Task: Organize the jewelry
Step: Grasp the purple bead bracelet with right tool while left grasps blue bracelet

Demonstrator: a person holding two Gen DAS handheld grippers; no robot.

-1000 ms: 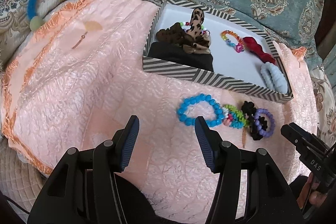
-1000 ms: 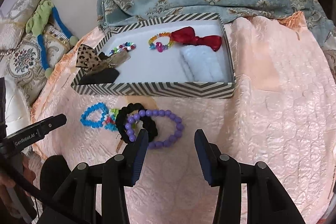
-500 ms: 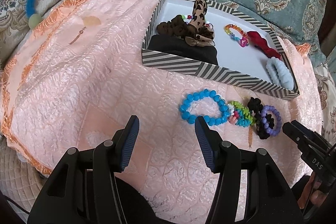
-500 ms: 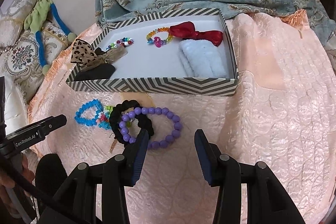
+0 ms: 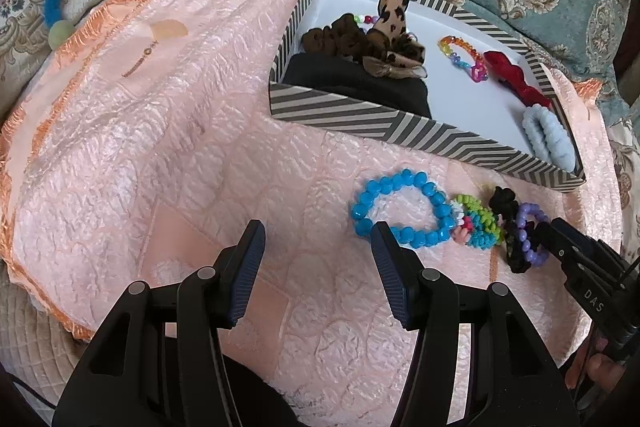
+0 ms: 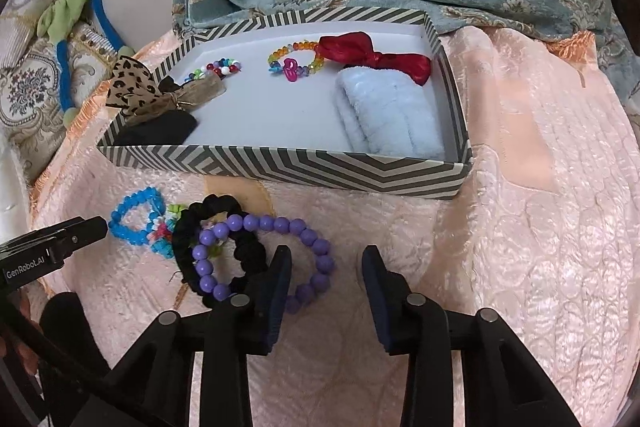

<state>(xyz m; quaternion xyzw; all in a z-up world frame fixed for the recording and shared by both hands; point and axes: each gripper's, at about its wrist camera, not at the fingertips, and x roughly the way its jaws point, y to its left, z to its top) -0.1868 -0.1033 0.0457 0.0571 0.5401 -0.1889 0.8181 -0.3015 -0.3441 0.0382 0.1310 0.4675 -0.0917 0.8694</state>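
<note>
Left tool (image 6: 52, 247), marked "GenRobot.AI", gapes empty beside the blue bead bracelet (image 5: 400, 213). Right tool (image 6: 326, 263), lettered "DAS", gapes empty over the purple bead bracelet (image 6: 264, 259).

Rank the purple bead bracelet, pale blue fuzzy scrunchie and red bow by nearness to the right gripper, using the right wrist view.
1. purple bead bracelet, on the quilt by the left jaw.
2. pale blue fuzzy scrunchie, inside the box, near side.
3. red bow, at the box's far wall.
</note>
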